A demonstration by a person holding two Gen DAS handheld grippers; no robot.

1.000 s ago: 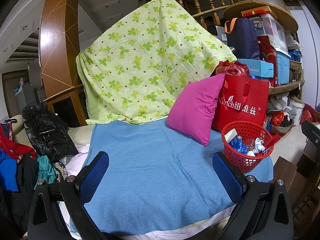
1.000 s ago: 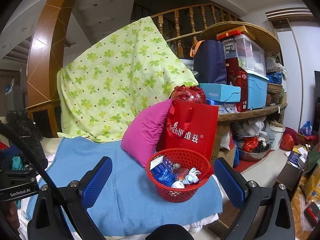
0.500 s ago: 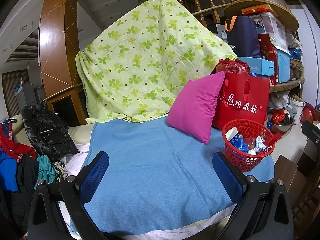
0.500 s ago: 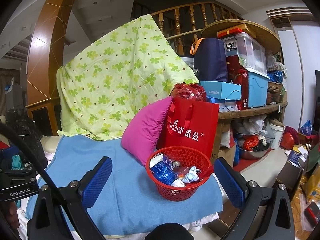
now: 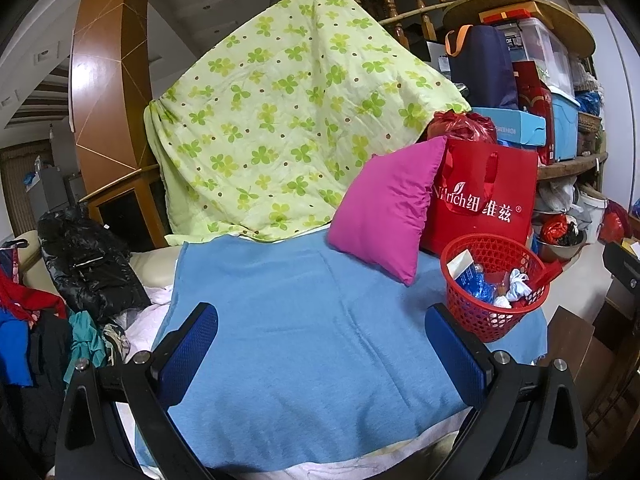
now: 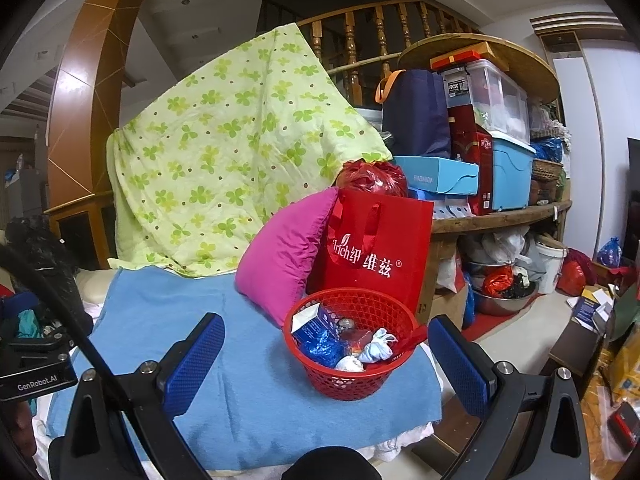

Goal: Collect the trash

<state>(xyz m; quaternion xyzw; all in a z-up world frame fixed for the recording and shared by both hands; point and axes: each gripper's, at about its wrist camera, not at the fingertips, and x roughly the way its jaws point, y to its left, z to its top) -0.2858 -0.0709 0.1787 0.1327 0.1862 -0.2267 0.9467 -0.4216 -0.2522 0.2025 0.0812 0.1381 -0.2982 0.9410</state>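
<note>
A red mesh basket [image 6: 352, 380] stands on the blue blanket [image 6: 248, 392] at its right end. It holds trash: a blue carton, a crumpled blue wrapper [image 6: 320, 348], a white wad [image 6: 378, 350] and red bits. The basket also shows in the left wrist view [image 5: 490, 320] at the right. My left gripper [image 5: 320, 352] is open and empty above the blanket [image 5: 304, 340]. My right gripper [image 6: 326, 364] is open and empty, with the basket seen between its blue pads, farther off.
A pink pillow [image 6: 284, 256] and a red shopping bag [image 6: 376, 248] stand behind the basket. A green clover quilt [image 6: 224, 152] hangs at the back. Cluttered shelves with boxes [image 6: 500, 152] are at the right. Clothes [image 5: 80, 264] pile at the left.
Both views have shifted only slightly. The basket sits a little lower and left in the right wrist view. Both grippers stay open.
</note>
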